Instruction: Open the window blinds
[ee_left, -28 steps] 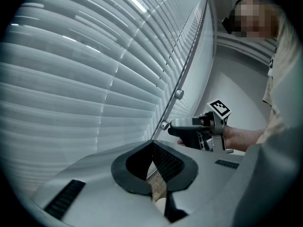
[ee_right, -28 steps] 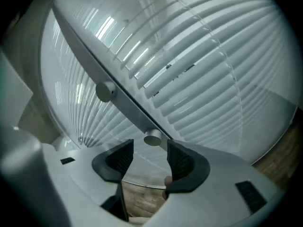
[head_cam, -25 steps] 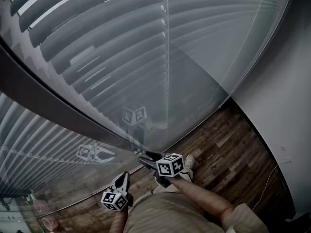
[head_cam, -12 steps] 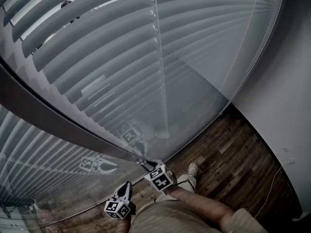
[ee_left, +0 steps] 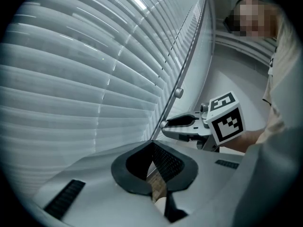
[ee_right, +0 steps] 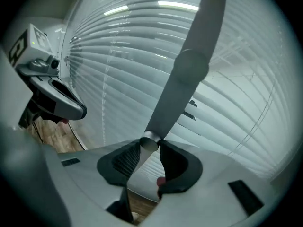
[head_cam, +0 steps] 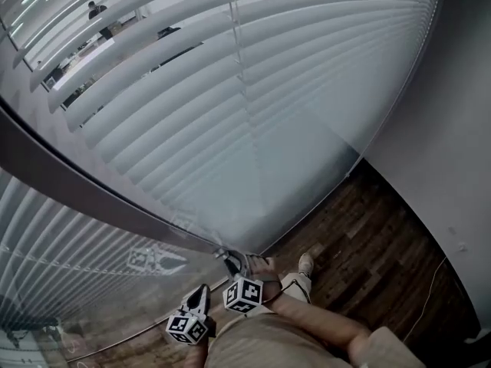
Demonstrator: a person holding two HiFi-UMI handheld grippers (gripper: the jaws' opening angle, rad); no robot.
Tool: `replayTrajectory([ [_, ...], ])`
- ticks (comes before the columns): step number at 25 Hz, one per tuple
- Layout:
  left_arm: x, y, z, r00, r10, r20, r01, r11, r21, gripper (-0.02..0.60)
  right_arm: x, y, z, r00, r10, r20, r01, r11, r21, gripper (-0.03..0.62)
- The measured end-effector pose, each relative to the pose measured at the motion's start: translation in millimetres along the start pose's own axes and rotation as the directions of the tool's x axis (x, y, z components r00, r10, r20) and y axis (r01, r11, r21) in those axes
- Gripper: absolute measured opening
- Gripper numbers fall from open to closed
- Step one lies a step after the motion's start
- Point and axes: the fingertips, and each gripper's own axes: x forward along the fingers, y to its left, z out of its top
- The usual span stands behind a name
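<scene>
Right gripper (ee_right: pixel 150 144) has just closed on the blind wand (ee_right: pixel 189 70); left gripper (ee_left: pixel 152 147) closed, empty.

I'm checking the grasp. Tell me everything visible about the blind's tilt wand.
The tilt wand is a slim, grey, smooth rod, plastic or metal by its look, with a thicker joint partway and a rounded silvery end cap. It hangs slanted before the slats. The right claw, which has just been closing, pinches its lower end.
</scene>
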Motion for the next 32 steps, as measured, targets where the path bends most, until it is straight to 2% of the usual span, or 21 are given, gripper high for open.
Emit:
replayTrajectory([
  [2, 0, -1, 4, 1.000, -0.002, 0.001, 0.002, 1.000, 0.004, 0.014, -3, 1, -1, 0.993, 0.098, 0.064, -0.105, 0.986, 0.133, 0.137],
  [3, -1, -1, 6, 1.000, -0.002, 0.001, 0.002, 1.000, 0.006, 0.014, -5, 2, -2, 0.980, 0.169, 0.106, -0.191, 0.948, 0.256, 0.137],
  [4, -2, -2, 7, 1.000, -0.001, 0.001, 0.001, 1.000, 0.008, 0.014, -8, 2, -4, 0.959, 0.234, 0.159, -0.280, 0.874, 0.397, 0.176],
  [6, -5, -1, 9, 1.000, 0.006, -0.001, -0.006, 1.000, 0.004, 0.014, -13, -4, -5, 0.917, 0.295, 0.270, -0.400, 0.676, 0.619, 0.213],
  [7, -6, -1, 9, 1.000, 0.010, -0.001, -0.010, 1.000, 0.001, 0.014, -16, -10, -3, 0.905, 0.292, 0.310, -0.425, 0.600, 0.677, 0.213],
  [8, -7, -1, 10, 1.000, 0.012, -0.002, -0.012, 1.000, -0.002, 0.014, -19, -16, -1, 0.899, 0.278, 0.337, -0.437, 0.553, 0.710, 0.213],
  [12, -9, -2, 14, 1.000, 0.012, -0.001, -0.012, 1.000, -0.004, 0.014, -15, -21, 9, 0.884, 0.274, 0.379, -0.466, 0.445, 0.765, 0.204],
  [14, -7, -2, 11, 1.000, 0.009, -0.002, -0.009, 1.000, -0.005, 0.014, -11, -18, 7, 0.887, 0.282, 0.366, -0.457, 0.425, 0.781, 0.130],
  [15, -7, -2, 10, 1.000, 0.008, -0.002, -0.008, 1.000, -0.005, 0.014, -11, -17, 6, 0.892, 0.283, 0.352, -0.447, 0.435, 0.782, 0.129],
  [16, -7, -2, 11, 1.000, 0.007, -0.002, -0.007, 1.000, -0.005, 0.014, -11, -18, 7, 0.898, 0.283, 0.336, -0.435, 0.459, 0.775, 0.129],
  [17, -7, -2, 12, 1.000, 0.008, -0.002, -0.008, 1.000, -0.005, 0.014, -12, -19, 9, 0.906, 0.283, 0.314, -0.419, 0.499, 0.759, 0.127],
  [18, -7, -2, 13, 1.000, 0.009, -0.002, -0.009, 1.000, -0.006, 0.014, -13, -20, 11, 0.917, 0.279, 0.284, -0.396, 0.560, 0.728, 0.127],
  [20, -7, -2, 14, 1.000, 0.011, -0.002, -0.011, 1.000, -0.007, 0.014, -16, -20, 15, 0.951, 0.244, 0.191, -0.309, 0.739, 0.598, 0.127],
  [21, -6, -2, 13, 1.000, 0.012, -0.003, -0.012, 1.000, -0.007, 0.014, -16, -19, 15, 0.969, 0.206, 0.135, -0.246, 0.835, 0.493, 0.127],
  [22, -6, -2, 11, 1.000, 0.012, -0.003, -0.012, 1.000, -0.007, 0.014, -17, -17, 15, 0.985, 0.152, 0.084, -0.172, 0.914, 0.366, 0.127],
  [23, -5, -2, 10, 1.000, 0.012, -0.004, -0.012, 1.000, -0.007, 0.014, -17, -16, 15, 0.995, 0.091, 0.045, -0.100, 0.966, 0.240, 0.127],
  [24, -5, -2, 11, 1.000, 0.011, -0.003, -0.011, 1.000, -0.008, 0.014, -17, -15, 15, 0.999, 0.037, 0.024, -0.040, 0.989, 0.141, 0.127],
  [26, -4, -4, 14, 1.000, 0.007, -0.001, -0.007, 1.000, -0.007, 0.014, -18, -15, 17, 1.000, -0.019, 0.012, 0.019, 0.999, 0.050, 0.127],
  [32, -3, -5, 15, 1.000, 0.003, -0.006, -0.003, 1.000, -0.004, 0.014, -18, -15, 19, 0.999, 0.018, 0.036, -0.022, 0.995, 0.094, 0.127],
])
